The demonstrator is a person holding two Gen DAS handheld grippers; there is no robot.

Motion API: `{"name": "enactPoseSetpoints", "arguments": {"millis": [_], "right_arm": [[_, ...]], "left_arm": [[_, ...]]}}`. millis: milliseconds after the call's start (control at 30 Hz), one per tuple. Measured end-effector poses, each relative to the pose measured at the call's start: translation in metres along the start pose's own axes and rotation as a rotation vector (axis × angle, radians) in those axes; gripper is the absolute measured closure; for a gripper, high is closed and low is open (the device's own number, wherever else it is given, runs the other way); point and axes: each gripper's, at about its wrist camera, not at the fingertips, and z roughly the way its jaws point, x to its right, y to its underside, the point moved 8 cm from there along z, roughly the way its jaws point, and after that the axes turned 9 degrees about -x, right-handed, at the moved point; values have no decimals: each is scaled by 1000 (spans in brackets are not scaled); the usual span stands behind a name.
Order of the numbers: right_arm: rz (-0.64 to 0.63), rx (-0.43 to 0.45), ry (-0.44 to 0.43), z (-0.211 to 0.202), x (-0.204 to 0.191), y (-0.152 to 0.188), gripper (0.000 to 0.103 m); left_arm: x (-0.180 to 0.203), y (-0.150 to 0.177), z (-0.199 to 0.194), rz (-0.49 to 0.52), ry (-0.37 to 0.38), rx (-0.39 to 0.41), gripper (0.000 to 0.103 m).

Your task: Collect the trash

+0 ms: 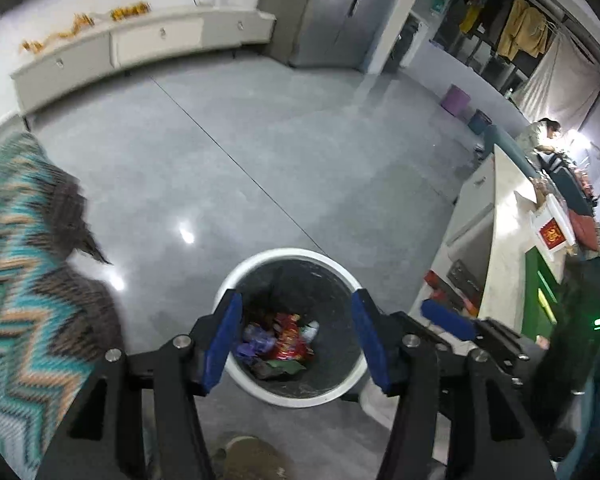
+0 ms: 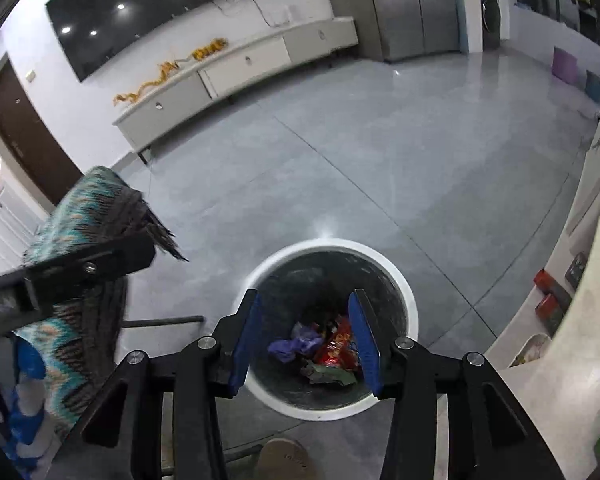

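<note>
A round white-rimmed trash bin (image 1: 236, 276) with a dark liner stands on the grey floor, right below both grippers; it also shows in the right wrist view (image 2: 408, 292). Inside lie a red snack wrapper (image 1: 290, 342), a purple wrapper (image 1: 256, 340) and a green one (image 1: 284, 367); the right wrist view shows the red wrapper (image 2: 338, 346) and the purple one (image 2: 296, 344). My left gripper (image 1: 296, 312) is open and empty above the bin. My right gripper (image 2: 306, 308) is open and empty above the bin. The right gripper's blue pad (image 1: 448, 320) shows beside the left one.
A zigzag-patterned blanket (image 1: 24, 280) hangs at the left, also in the right wrist view (image 2: 84, 216). A white counter (image 1: 504, 240) with a red-printed box (image 1: 552, 234) runs along the right. A low white cabinet (image 2: 240, 68) lines the far wall. A shoe (image 2: 284, 458) shows below.
</note>
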Motion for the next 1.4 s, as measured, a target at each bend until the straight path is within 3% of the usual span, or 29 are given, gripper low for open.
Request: {"name": "enactPoseSetpoints", "arguments": {"millis": [167,533,600,633,667,967,1300,1400], "right_arm": [[-82,80,-24,-51,-51,10,45],[-247,196,-49,-129,-162,61,27],[-267,211,-47,-138,-178,70,23],[-273,216,-46,-141,-183,73,21],[-281,223,-43,-144,-189,76,16],[-301,284,-3,-165,-222,95,4],[-322,395,149,-195,-224,108,2],[-333,417,169,-203,-223,112,2]], "left_arm": [[-12,32,-66,24,-154,128,48],[-77,128,-193,-85,-431,313,47],[-90,146,-213,-115,-477,339,44],[-96,154,-221,-129,-495,350,36],[-103,161,-231,-145,-510,367,28],[-134,210,-292,-252,-586,492,5],[-155,242,-308,-330,-703,526,2],[-156,247,-309,-334,-703,525,2]]}}
